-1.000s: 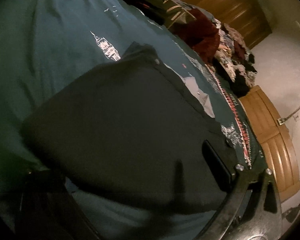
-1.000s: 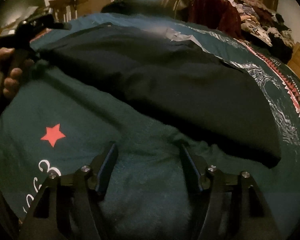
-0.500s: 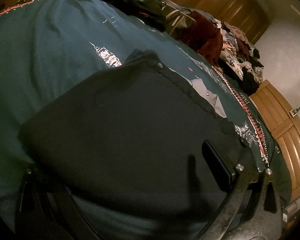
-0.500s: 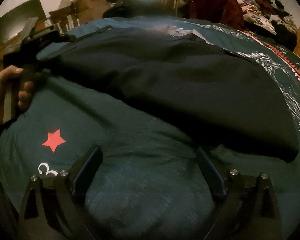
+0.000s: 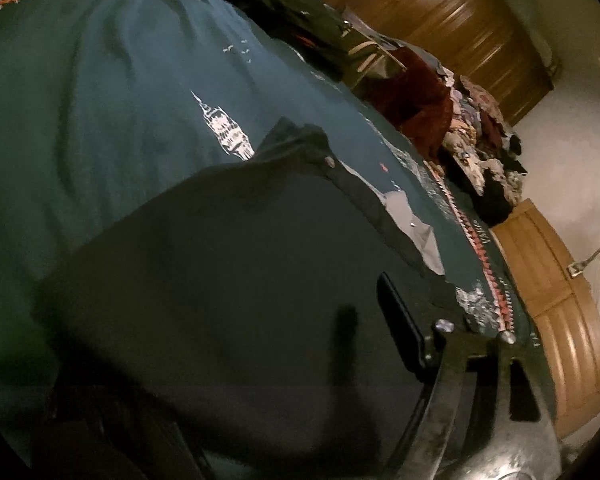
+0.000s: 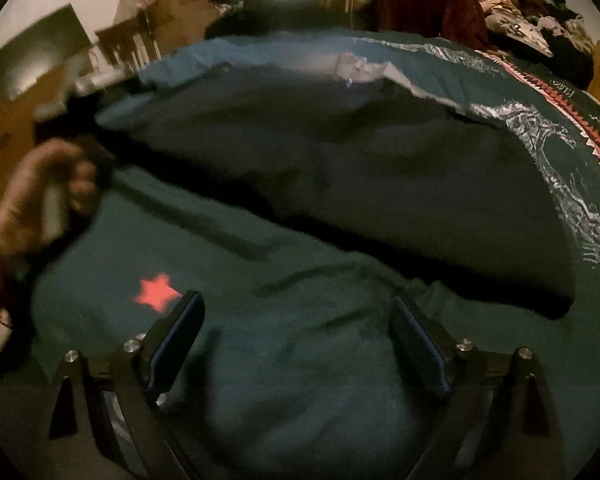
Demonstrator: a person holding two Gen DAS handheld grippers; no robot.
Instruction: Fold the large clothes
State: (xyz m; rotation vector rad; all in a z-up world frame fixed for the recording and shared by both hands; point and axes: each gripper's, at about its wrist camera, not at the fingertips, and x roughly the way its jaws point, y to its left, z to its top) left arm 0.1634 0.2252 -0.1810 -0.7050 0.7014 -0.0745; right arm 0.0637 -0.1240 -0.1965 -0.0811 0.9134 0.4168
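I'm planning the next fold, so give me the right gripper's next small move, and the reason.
Probably ease the right gripper forward to the near edge of the black fabric garment and close on it. Its jaws stand wide apart over the teal printed blanket, holding nothing, while the left hand is at the garment's left end.

Garment [image 6: 340, 168] lies on blanket [image 6: 220, 248], clothes pile [image 6: 512, 12] behind.

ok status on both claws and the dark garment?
Right claw open over teal bedspread. Left claw open, dark garment between its fingers. Garment flat; nothing blocking.
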